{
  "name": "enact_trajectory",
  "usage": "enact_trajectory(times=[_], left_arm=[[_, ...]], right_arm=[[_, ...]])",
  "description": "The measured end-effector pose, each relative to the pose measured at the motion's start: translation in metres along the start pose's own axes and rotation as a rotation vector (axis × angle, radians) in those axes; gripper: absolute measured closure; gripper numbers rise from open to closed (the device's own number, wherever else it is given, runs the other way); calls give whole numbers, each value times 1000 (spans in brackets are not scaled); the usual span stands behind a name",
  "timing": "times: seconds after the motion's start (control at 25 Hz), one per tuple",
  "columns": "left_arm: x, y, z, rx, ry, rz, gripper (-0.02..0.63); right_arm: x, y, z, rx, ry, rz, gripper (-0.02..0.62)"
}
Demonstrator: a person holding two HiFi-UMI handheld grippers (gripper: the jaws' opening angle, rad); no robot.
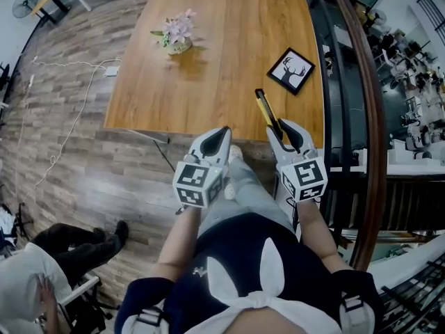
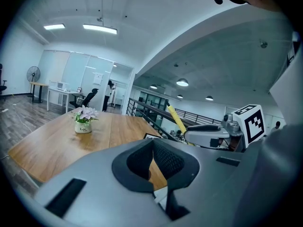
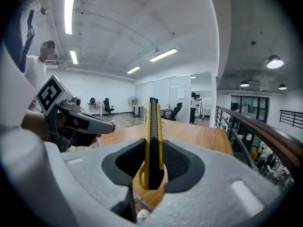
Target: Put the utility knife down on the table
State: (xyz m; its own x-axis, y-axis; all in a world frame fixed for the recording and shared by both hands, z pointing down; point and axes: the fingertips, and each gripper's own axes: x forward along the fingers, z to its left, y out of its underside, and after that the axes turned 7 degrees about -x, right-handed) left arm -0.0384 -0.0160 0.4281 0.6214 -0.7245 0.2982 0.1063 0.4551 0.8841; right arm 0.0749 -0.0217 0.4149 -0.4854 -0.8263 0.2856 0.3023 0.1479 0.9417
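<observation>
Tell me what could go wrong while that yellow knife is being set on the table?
The right gripper pinches the utility knife only at its rear end, so the long free part might swing or slip out. It hovers close to the near edge of the table; let go too early, it could fall towards the person's legs. The framed deer picture lies just ahead and could get nudged.

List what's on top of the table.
A potted flower and a framed deer picture rest on the table. The utility knife is clamped in the right gripper's jaws near the front edge, not lying on it. The gripper hides the tabletop directly beneath.
</observation>
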Motion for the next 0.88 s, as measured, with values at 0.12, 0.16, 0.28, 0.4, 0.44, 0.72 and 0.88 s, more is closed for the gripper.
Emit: enact_trajectory(times=[0.12, 0.16, 0.28, 0.4, 0.44, 0.72, 0.88], left_arm=[[10, -11, 12, 12, -10, -9, 586], [13, -15, 15, 14, -13, -13, 586], [26, -29, 22, 19, -14, -24, 587], [39, -44, 28, 40, -7, -24, 586], [44, -49, 31, 45, -5, -26, 586], [70, -69, 53, 44, -6, -32, 586], [80, -81, 56, 36, -1, -25, 586]], right_arm=[[15, -4, -9, -2, -5, -9, 480], [20, -6, -12, -3, -6, -14, 479], [34, -15, -24, -10, -8, -30, 479], [48, -26, -39, -20, -1, -46, 479], [54, -30, -44, -23, 3, -51, 479], [79, -45, -67, -31, 24, -72, 479], [88, -49, -76, -28, 32, -72, 479]])
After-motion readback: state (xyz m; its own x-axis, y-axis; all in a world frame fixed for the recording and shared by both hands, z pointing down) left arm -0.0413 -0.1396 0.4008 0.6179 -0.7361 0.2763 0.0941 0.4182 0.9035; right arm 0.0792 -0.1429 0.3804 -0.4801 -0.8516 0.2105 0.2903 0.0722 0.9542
